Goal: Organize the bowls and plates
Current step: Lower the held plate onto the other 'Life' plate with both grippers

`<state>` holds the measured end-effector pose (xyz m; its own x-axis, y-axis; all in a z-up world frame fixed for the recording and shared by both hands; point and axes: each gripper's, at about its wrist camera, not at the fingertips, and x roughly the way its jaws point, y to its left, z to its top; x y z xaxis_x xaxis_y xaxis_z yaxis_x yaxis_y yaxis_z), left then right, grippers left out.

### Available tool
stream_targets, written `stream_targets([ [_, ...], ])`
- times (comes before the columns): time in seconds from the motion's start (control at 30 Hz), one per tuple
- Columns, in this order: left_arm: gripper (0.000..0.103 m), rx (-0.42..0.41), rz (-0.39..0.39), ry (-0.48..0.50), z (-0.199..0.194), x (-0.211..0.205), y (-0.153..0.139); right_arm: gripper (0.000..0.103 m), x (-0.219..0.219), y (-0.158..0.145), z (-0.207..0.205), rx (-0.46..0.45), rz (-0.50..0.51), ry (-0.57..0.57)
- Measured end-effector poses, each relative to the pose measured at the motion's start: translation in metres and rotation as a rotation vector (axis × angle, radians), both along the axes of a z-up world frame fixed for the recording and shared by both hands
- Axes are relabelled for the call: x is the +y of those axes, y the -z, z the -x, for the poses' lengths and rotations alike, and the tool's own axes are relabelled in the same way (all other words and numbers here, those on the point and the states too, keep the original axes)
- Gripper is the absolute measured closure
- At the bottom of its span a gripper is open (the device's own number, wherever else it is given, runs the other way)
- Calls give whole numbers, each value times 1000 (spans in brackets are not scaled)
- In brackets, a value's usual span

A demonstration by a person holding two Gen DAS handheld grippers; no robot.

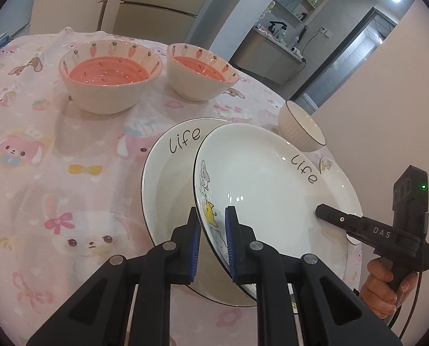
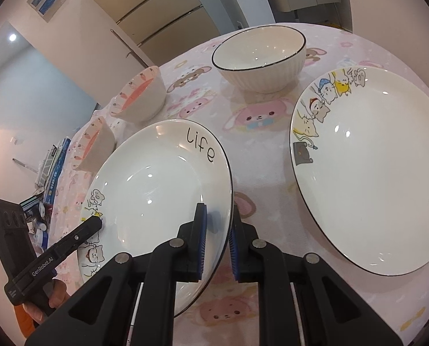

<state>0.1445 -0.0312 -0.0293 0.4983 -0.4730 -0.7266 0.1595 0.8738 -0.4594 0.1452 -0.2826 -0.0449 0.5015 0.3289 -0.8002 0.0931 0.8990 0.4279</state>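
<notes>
Now the held plate (image 1: 272,187), white with "Life" lettering and small cartoon cats on its rim, hangs tilted above the near part of the tabletop (image 1: 56,144). The left tool (image 1: 211,210) is clamped on its cat-painted rim, blue pads on either face. The right tool (image 2: 217,206) pinches the opposite rim the same way.

Under it lies a second "Life" plate (image 1: 168,178), largely covered in the left view and hidden entirely in the right view. I cannot tell whether the two plates touch. A third plate (image 2: 373,173) lies flat towards the right edge, its far rim cut off by the frame.

A white ribbed bowl (image 2: 260,66) with a dark rim stands beyond the plates. Two pink carrot-patterned bowls (image 1: 107,83) sit side by side near the far left edge. A hand (image 1: 381,288) grips the right tool's handle, partly cut off. The room behind is small and blurred.
</notes>
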Motion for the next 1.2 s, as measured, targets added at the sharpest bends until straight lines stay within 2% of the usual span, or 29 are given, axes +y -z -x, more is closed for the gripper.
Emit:
stream_targets([
  [0.2, 87, 4, -18, -2, -3, -4, 6, 89, 4, -4, 0, -24, 42, -4],
  [0.47, 87, 12, -31, -7, -5, -5, 13, 89, 15, -8, -2, -61, 147, -35],
  [0.73, 87, -11, -48, -13, -8, -8, 12, 88, 17, -7, -9, -62, 173, -42],
  [1.2, 86, -33, -26, -13, -15, -7, 14, 88, 15, -7, -13, -56, 172, -37],
])
